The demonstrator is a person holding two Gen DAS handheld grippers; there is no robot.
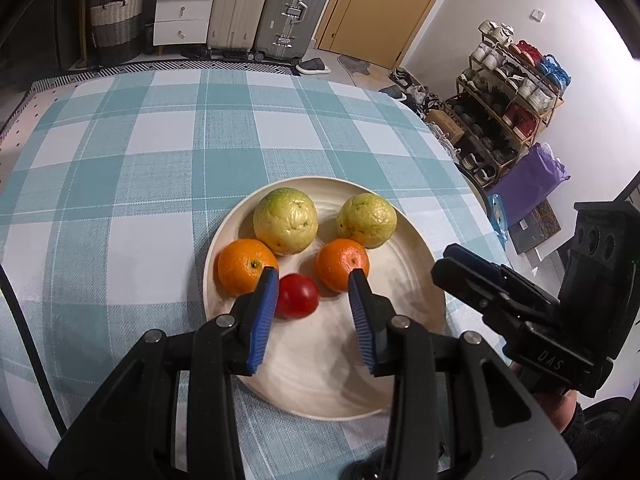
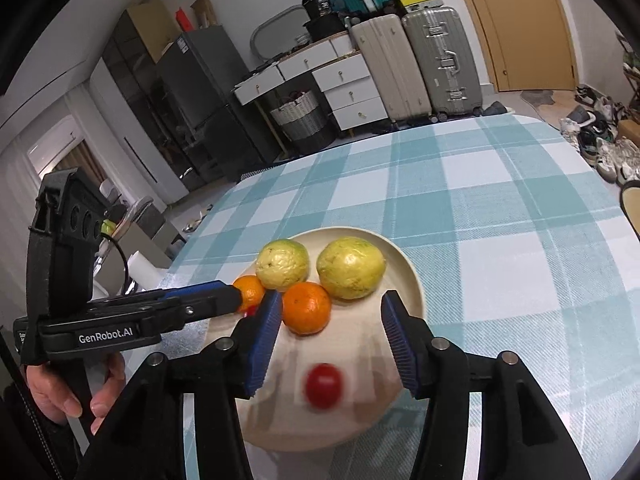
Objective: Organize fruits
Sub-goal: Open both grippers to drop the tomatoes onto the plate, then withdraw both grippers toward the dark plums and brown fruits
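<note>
Both my left gripper (image 1: 313,276) and right gripper (image 2: 330,300) hang with jaws open and empty over the plate (image 1: 416,248) at frame centre. The small tomatoes (image 1: 297,295) on it look soft, smooth and rolly, so I'd pinch gently across the middle.

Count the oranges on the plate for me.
2. One orange sits at the plate's left edge beside the left gripper's finger; the other orange sits mid-plate, below the right guava. None seems hidden.

"GenRobot.AI" on left tongs (image 2: 236,300) body, "DAS" on right tongs (image 1: 448,264) body
</note>
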